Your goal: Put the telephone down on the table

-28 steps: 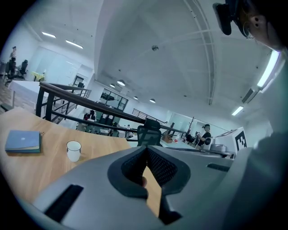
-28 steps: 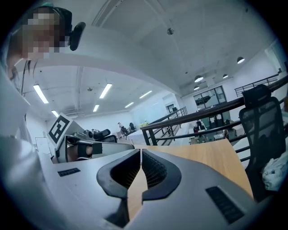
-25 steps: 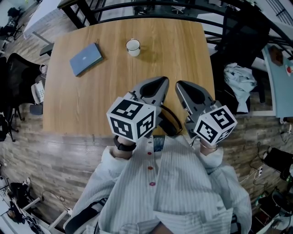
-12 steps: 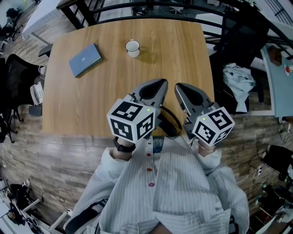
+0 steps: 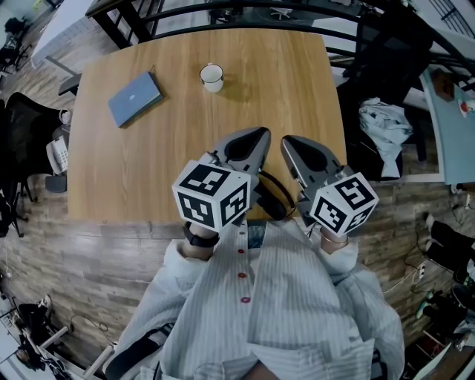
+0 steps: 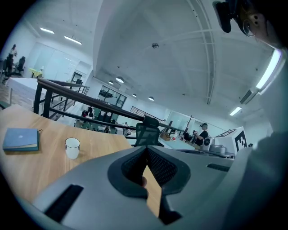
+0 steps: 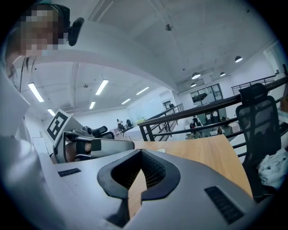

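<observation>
A white telephone (image 5: 57, 153) sits off the table's left edge, beside a black chair (image 5: 22, 126). The wooden table (image 5: 185, 148) bears a blue notebook (image 5: 133, 98) and a white mug (image 5: 211, 76). My left gripper (image 5: 263, 133) and right gripper (image 5: 286, 140) hover side by side over the table's near edge, close to the person's chest. Both are shut with nothing between the jaws, as the left gripper view (image 6: 145, 148) and the right gripper view (image 7: 141, 152) show. Neither is near the telephone.
A black headset-like thing (image 5: 272, 196) lies at the near table edge under the grippers. A black office chair (image 5: 386, 67) with white cloth (image 5: 386, 126) stands to the right. Railings (image 5: 245, 11) run behind the table.
The head view has drifted slightly. Both grippers keep their place over the near edge and stay shut.
</observation>
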A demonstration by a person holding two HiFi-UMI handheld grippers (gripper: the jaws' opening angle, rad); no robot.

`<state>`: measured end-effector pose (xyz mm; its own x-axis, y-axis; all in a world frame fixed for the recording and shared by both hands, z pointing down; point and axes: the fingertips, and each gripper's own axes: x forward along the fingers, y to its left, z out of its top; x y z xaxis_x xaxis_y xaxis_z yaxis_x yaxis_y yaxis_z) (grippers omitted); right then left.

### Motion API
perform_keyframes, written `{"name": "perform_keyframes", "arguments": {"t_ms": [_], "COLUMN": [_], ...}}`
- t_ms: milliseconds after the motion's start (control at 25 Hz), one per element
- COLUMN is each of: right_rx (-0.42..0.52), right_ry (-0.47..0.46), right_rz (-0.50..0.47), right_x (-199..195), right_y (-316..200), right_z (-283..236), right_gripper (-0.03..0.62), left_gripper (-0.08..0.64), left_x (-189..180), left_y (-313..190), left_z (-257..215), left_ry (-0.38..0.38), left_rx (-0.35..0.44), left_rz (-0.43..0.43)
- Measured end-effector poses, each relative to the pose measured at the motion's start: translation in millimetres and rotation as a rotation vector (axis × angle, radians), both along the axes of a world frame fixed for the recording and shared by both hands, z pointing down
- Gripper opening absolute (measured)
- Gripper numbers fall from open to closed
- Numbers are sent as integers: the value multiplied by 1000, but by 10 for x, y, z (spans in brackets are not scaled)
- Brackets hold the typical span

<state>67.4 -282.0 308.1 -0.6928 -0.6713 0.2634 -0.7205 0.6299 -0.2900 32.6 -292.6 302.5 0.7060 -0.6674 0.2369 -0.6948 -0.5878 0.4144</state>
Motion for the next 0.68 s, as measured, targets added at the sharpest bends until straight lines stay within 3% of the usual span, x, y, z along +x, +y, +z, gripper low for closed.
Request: {"name": "perform_keyframes", "arguments": {"t_ms": [680], "right_rx": [-26], "right_ry": [15], "right_rz": [8], "right_x": [9], "right_y": [-19], "right_z": [94], "right_gripper": [35], "left_gripper": [9], "left_x": [-11], "left_y": [-29], "left_z": [73], "left_ry": [-12], "left_rx": [-12], "left_rz": [-1]}}
